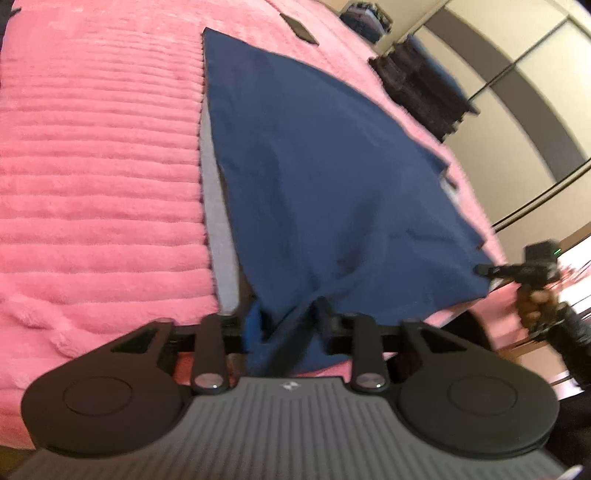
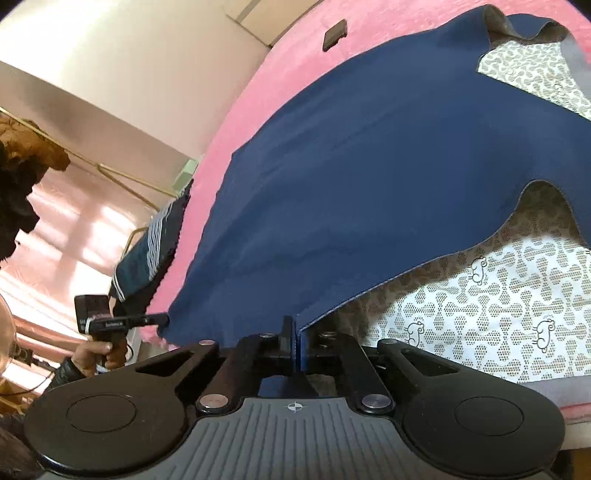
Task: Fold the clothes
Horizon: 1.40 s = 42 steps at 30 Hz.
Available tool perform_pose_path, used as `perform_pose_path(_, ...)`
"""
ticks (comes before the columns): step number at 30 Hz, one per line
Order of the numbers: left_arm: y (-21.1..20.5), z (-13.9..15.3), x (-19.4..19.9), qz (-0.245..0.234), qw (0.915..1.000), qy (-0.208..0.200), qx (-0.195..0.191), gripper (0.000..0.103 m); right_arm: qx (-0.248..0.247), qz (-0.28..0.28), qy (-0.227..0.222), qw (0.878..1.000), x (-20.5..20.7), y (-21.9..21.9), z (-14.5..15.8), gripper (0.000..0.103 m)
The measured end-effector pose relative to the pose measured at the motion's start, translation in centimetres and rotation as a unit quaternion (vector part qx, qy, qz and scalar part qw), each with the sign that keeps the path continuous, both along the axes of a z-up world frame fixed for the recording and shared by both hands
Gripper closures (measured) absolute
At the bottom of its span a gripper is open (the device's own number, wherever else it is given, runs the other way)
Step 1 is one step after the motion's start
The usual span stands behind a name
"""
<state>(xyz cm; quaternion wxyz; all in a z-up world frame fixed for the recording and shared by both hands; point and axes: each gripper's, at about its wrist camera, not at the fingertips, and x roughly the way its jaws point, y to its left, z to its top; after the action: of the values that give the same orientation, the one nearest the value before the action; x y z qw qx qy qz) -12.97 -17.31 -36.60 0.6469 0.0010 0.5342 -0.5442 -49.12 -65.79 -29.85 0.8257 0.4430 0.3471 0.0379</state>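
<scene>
Navy blue garment [image 1: 325,177] lies spread across a pink ribbed bed cover [image 1: 99,177], its near edge lifted off the bed at two points. Left gripper [image 1: 284,314]: jaws narrowed around a bunched fold of the near hem; blue cloth sits between the fingers and hangs down in front of the gripper body. Whether the pads actually press the cloth cannot be told, since the frame is blurred there. Right gripper [image 2: 295,332]: jaws fully together, pinching a thin edge of the same garment [image 2: 369,166], which rises from the pinch in a taut sheet. In the right wrist view the lifted hem exposes a white patterned sheet [image 2: 480,302] beneath, printed with small sheep outlines. Each wrist view shows the other gripper at the opposite near corner of the cloth, held in a hand [image 2: 103,350]. A dark flat object [image 2: 334,35] rests on the pink cover beyond the garment. Dark clothes [image 1: 421,85] lie at the bed's far edge.
</scene>
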Motion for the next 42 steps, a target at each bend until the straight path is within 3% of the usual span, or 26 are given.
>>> perform_pose_path(3,0.8,0.0,1.2,0.035,0.9984,0.035,-0.028,0.084,-0.006,0.006,0.004,1.0,0.1,0.1,0.2,0.102)
perform_pose_path(6,1.0,-0.1,2.0,0.058,0.9972,0.038,-0.026,0.084,-0.011,0.009,0.003,1.0,0.0,0.1,0.6,0.102)
perform_pose_path(10,0.0,-0.9,2.0,0.04,0.9985,0.037,-0.006,0.077,-0.016,0.01,0.005,1.0,-0.1,0.0,0.5,0.102)
perform_pose_path(15,-0.7,-1.6,1.8,0.019,0.9987,0.047,0.001,0.076,-0.006,0.008,0.007,1.0,-0.2,0.0,0.2,0.102)
perform_pose_path(17,-0.8,-1.5,1.7,0.01,0.9987,0.05,-0.002,0.08,-0.002,0.007,0.007,1.0,-0.1,0.0,0.1,0.102)
perform_pose_path(19,-1.0,-1.3,1.6,0.003,0.9988,0.049,-0.001,0.103,0.002,0.005,0.005,1.0,0.0,0.0,0.0,0.102)
perform_pose_path(23,-0.3,0.3,1.9,0.015,0.999,0.035,-0.024,0.103,0.018,0.0,-0.003,1.0,0.1,-0.3,0.2,0.103)
perform_pose_path(29,4.0,4.8,2.1,0.046,0.9961,-0.003,-0.075,0.103,0.041,0.024,-0.049,0.998,-2.3,-1.3,2.9,0.103)
perform_pose_path(36,5.6,1.5,0.7,0.078,0.9958,0.022,-0.042,0.103,0.032,0.026,-0.014,0.999,-3.1,-1.1,1.3,0.103)
perform_pose_path(42,4.7,-0.6,-0.1,0.076,0.9967,-0.014,0.022,0.102,-0.009,-0.004,0.008,1.0,-3.4,-1.6,1.0,0.103)
